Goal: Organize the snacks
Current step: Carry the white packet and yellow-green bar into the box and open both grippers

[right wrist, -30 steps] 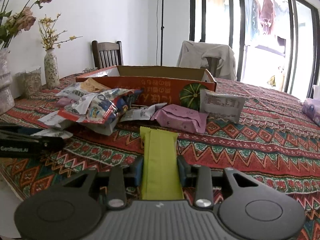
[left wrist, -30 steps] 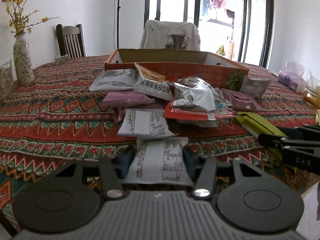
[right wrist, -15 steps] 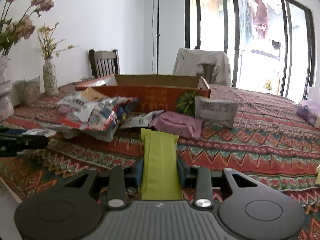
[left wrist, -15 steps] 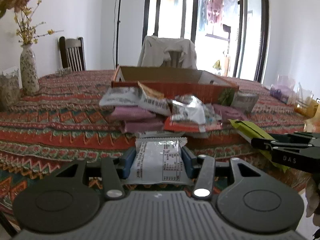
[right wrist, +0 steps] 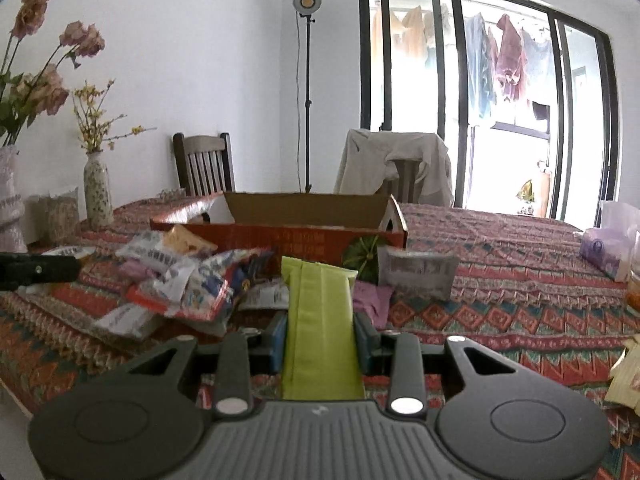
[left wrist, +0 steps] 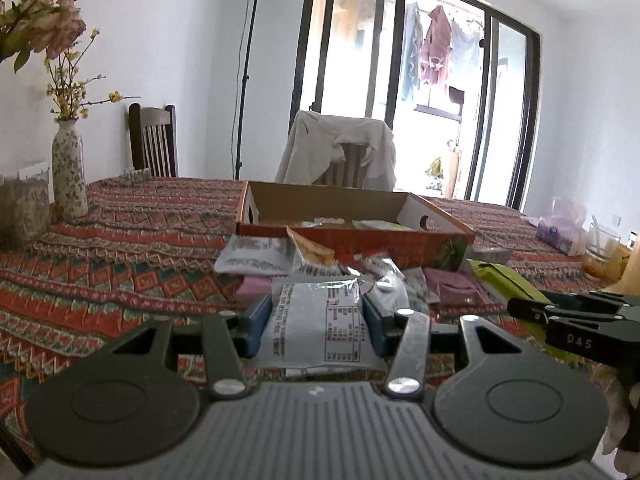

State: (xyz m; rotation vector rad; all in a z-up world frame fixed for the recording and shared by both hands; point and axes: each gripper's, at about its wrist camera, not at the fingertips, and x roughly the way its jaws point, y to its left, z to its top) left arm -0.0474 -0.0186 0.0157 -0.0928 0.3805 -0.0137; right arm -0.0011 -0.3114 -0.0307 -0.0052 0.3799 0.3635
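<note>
The left gripper [left wrist: 316, 326] was clamped on a silver snack packet [left wrist: 316, 320], held above the patterned tablecloth [left wrist: 120, 272]. The right gripper [right wrist: 320, 334] gripped a green packet [right wrist: 318, 320] the same way. Beyond both lay a heap of snacks [right wrist: 192, 280] before an orange cardboard box [left wrist: 352, 220]. The box's contents were partly hidden by its front wall, and the packets' print was unreadable.

White letters "DAS" stand on the side of the right gripper [left wrist: 520, 312], at four o'clock in the left wrist view. Print on the snack packets and the cardboard box [left wrist: 352, 236] is too blurred to read.
</note>
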